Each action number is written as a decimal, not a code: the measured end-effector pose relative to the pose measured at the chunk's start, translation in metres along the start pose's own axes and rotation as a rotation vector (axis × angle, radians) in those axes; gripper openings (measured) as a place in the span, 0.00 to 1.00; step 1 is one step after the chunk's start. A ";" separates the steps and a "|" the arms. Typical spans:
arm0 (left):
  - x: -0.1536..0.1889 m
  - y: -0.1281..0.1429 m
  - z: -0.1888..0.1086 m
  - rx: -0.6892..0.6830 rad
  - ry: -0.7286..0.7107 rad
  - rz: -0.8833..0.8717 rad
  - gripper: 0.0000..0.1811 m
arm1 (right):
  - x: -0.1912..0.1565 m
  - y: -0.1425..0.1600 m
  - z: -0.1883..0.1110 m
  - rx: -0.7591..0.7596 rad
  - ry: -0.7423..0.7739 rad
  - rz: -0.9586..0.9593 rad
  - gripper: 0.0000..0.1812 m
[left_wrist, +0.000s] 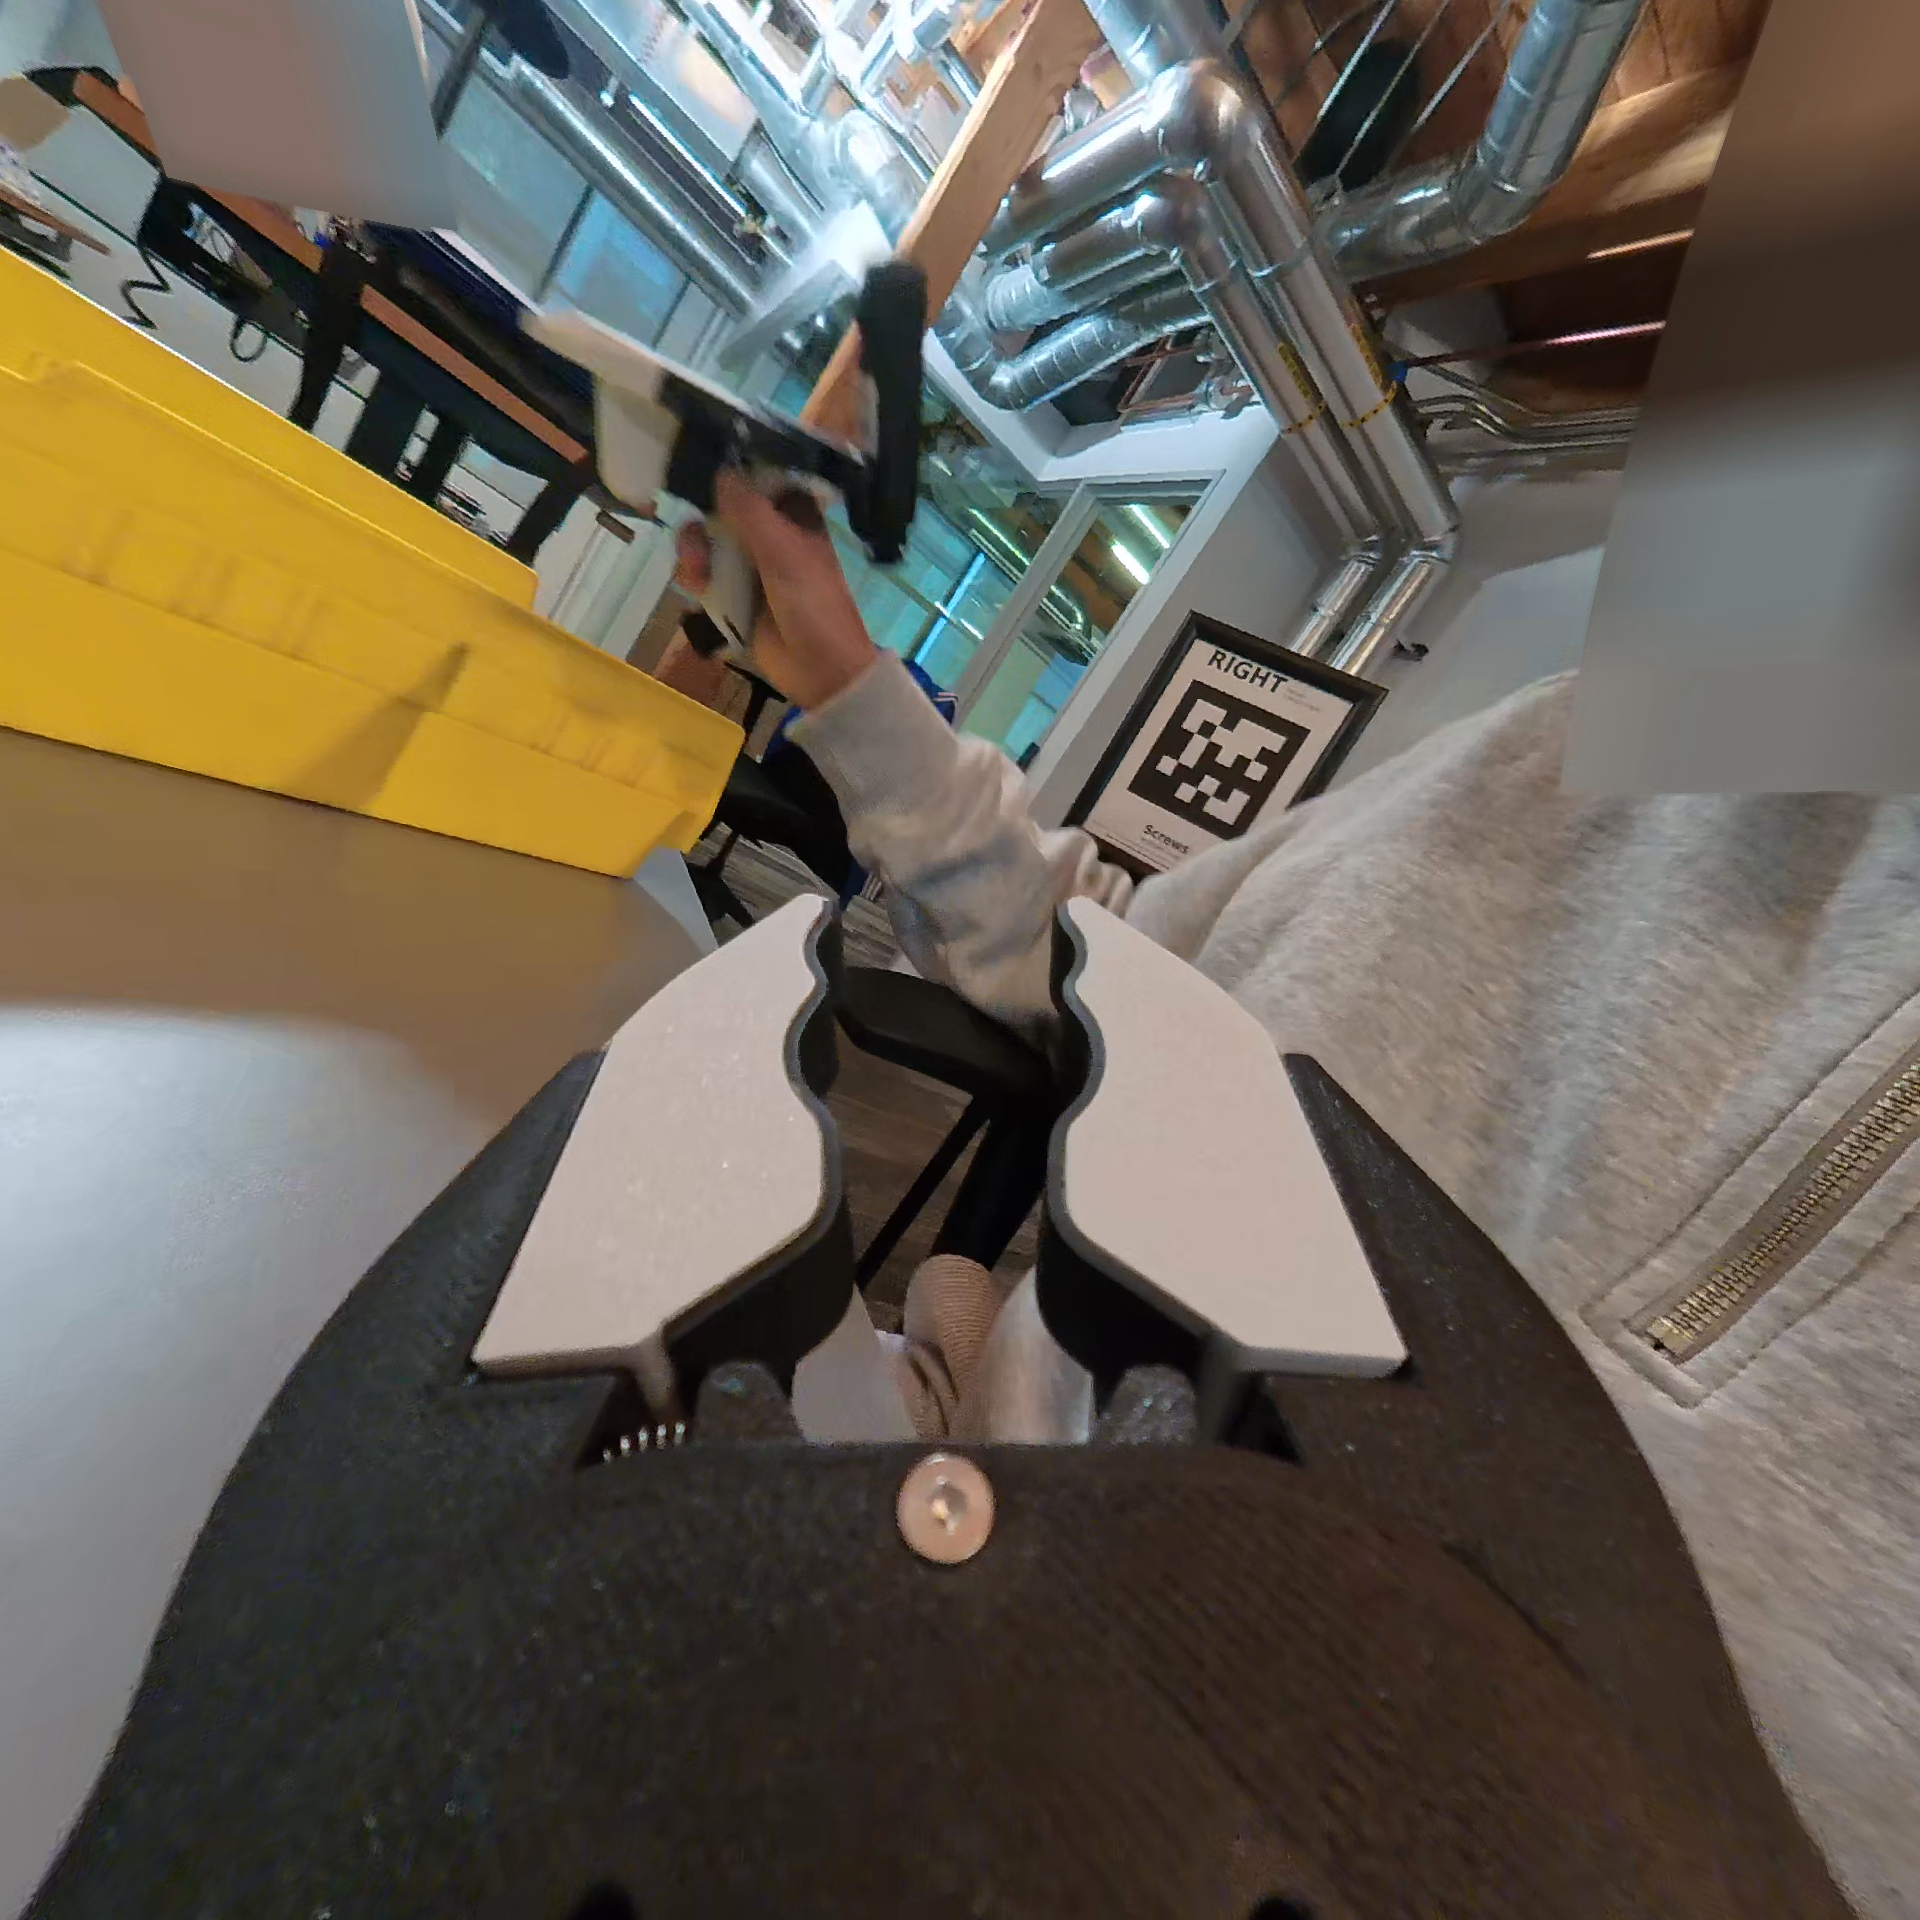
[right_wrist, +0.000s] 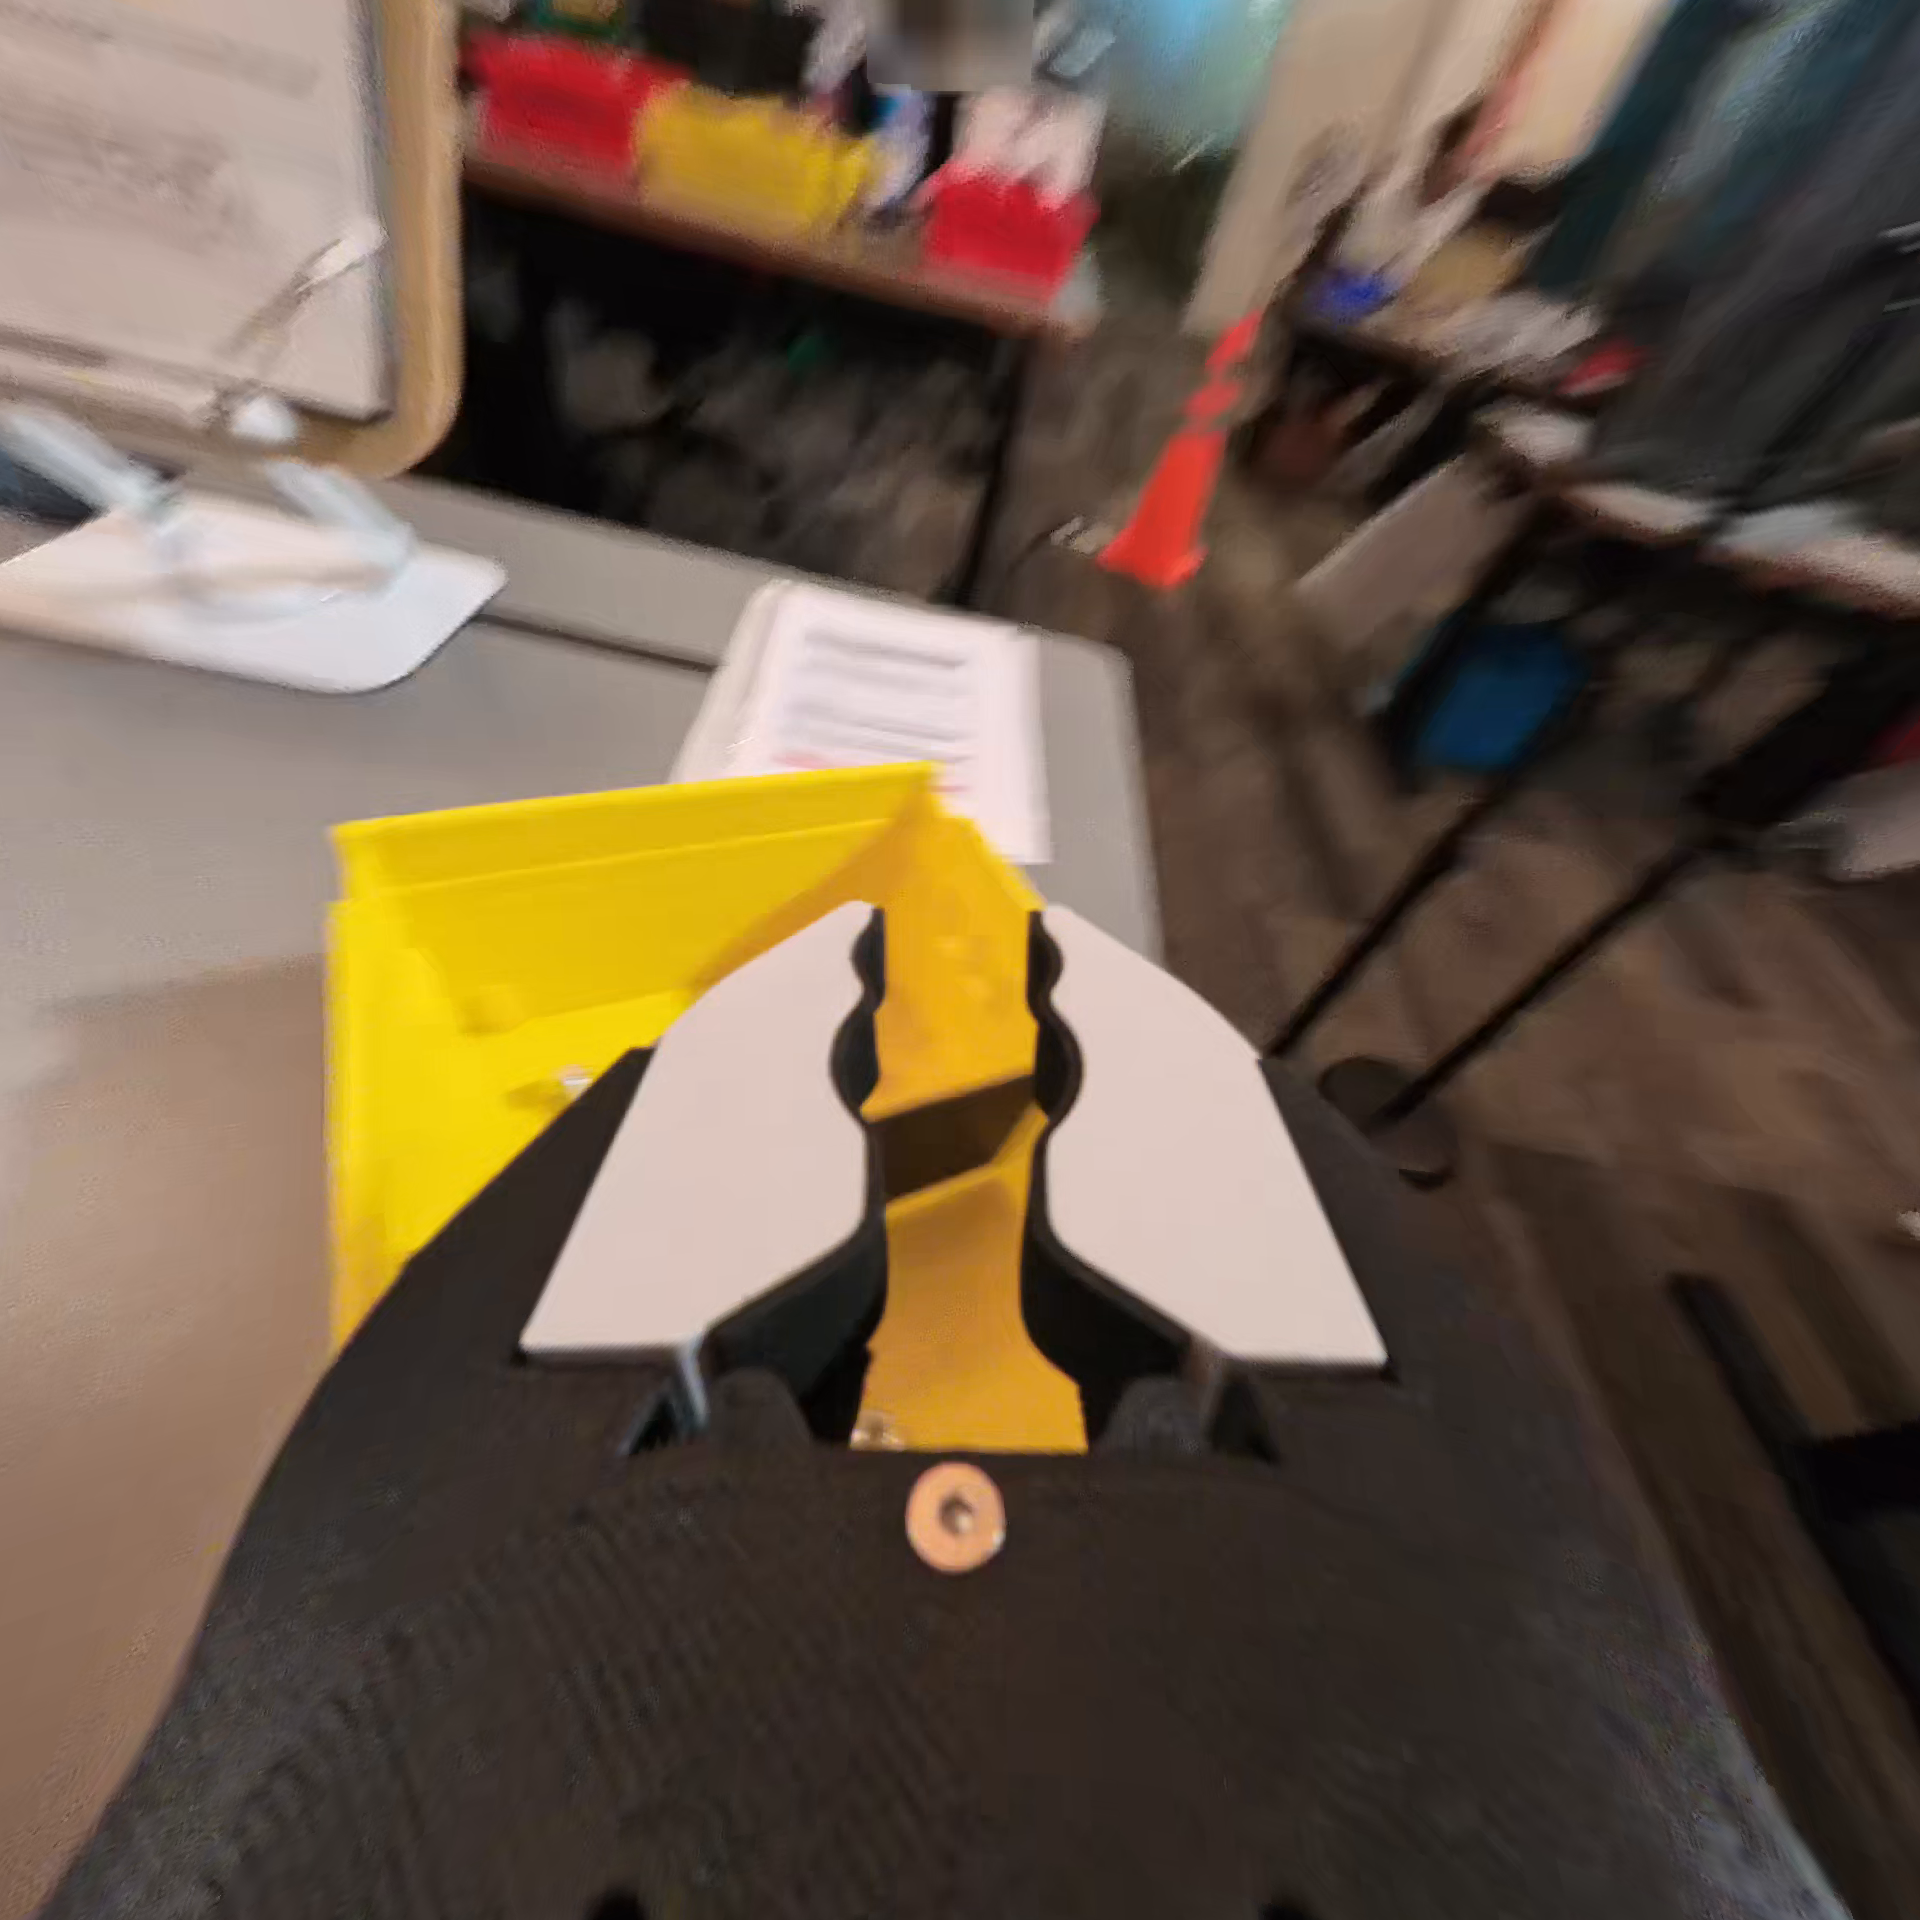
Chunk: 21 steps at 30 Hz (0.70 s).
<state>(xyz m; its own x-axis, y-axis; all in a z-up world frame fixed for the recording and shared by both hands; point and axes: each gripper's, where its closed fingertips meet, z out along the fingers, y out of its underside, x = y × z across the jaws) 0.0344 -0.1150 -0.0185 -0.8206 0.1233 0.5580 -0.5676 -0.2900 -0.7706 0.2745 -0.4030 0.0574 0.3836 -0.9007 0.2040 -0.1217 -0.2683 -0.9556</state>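
My left gripper (left_wrist: 945, 914) is open and empty, held low by the grey table's (left_wrist: 260, 935) edge and close to a person's grey zipped hoodie (left_wrist: 1558, 1039). A yellow plastic bin (left_wrist: 312, 623) sits on the table to its left. My right gripper (right_wrist: 956, 920) is open with a narrower gap and hovers over the right corner of the yellow bin (right_wrist: 582, 935), whose wall shows between the fingers. I see no contact. It also shows in the left wrist view (left_wrist: 790, 436), blurred, raised in a hand above the bin's far end.
A printed sheet (right_wrist: 894, 707) and a white base with metal clamps (right_wrist: 239, 592) lie beyond the bin on the table (right_wrist: 156, 831). Its right edge drops to the floor with an orange cone (right_wrist: 1174, 499). A framed marker sign (left_wrist: 1216, 748) stands behind. Spacing between my two grippers at the tips: around 40 cm.
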 end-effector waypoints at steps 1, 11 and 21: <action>0.000 -0.001 -0.001 0.010 -0.012 0.005 0.21 | 0.023 0.011 -0.018 0.051 0.076 0.021 0.10; 0.026 -0.018 0.010 0.050 -0.035 0.036 0.21 | 0.100 0.137 -0.007 0.047 0.052 0.466 0.28; 0.047 -0.008 -0.009 0.099 -0.141 0.066 0.21 | 0.028 0.141 -0.018 -0.136 -0.215 0.430 0.05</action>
<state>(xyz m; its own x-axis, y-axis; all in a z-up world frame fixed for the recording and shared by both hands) -0.0006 -0.0985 0.0112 -0.8343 -0.0310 0.5504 -0.4979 -0.3862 -0.7765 0.2516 -0.4722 -0.0677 0.4511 -0.8524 -0.2645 -0.4227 0.0569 -0.9045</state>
